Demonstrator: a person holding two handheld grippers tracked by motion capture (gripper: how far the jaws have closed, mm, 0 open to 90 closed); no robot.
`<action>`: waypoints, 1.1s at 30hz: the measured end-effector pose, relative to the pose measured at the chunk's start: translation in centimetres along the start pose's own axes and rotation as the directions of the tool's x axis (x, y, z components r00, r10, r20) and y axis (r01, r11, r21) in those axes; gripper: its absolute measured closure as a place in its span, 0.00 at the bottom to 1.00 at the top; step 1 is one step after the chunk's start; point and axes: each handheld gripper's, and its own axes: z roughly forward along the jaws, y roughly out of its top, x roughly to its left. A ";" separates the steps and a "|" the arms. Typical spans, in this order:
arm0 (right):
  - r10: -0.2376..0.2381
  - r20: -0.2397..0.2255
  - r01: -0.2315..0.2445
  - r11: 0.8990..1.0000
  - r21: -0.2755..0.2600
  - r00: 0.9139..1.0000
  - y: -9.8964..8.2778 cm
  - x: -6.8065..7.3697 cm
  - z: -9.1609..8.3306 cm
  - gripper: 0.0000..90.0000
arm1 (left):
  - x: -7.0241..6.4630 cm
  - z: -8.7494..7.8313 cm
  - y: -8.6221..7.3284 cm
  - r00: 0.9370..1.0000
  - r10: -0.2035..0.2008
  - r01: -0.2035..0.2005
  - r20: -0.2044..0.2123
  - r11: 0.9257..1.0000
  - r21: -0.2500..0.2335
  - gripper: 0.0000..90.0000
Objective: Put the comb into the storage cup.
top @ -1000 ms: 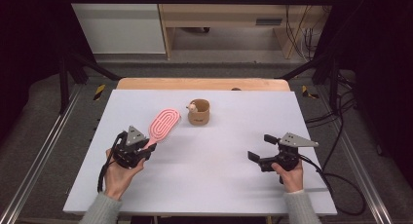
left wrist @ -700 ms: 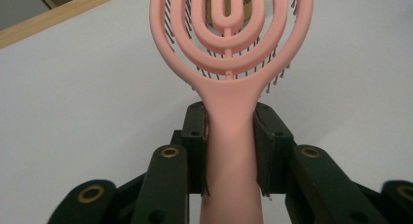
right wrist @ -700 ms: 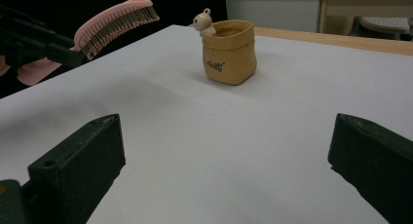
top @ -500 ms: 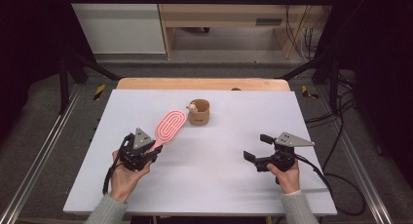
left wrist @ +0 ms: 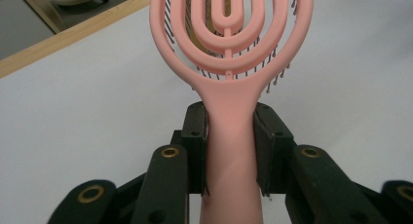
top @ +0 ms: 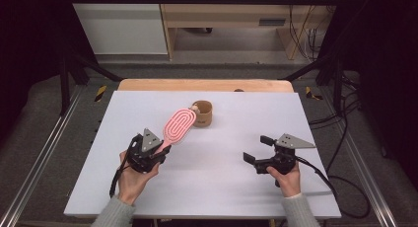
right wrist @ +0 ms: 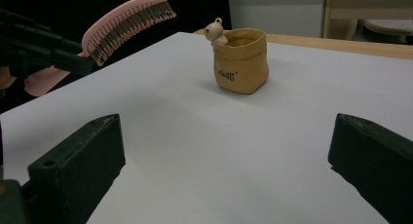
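A: Left gripper (top: 160,155)?
B: Clamped on brush (top: 179,126), pads pressed to both sides of the pink handle. Head raised off the table (top: 222,187), bristles down, tipped toward the cup (top: 202,113).

A: Right gripper (top: 259,149)?
B: Jaws wide apart. Nothing between them, nothing touched. Held low over the table's near right part.

A: Change against a second ago?
B: Left hand and brush shifted right and slightly farther along the table; brush head now just beside the cup, overlapping its left edge in the high view. Grip same. Right gripper nearly unmoved.

A: Count, near to far?
B: Two grippers, one per hand. One brush. One cup, tan, sack-shaped, small bear figure at its rim, upright at mid-table toward the far edge.
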 end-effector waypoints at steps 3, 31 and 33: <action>-0.001 -0.005 0.001 1.000 0.001 1.000 0.1 0.2 0.1 0.00 | -0.2 0.2 0.1 1.000 0.001 -0.001 0.005 1.000 0.001 0.77; 0.033 -0.020 -0.033 0.999 -0.023 0.999 0.5 1.3 0.8 0.00 | -3.2 1.7 1.7 1.000 -0.002 0.003 0.030 0.999 -0.044 0.77; 0.039 -0.021 -0.040 0.999 -0.025 0.999 0.6 1.3 0.8 0.00 | -3.5 1.9 1.7 0.999 -0.007 0.009 0.032 0.999 -0.051 0.77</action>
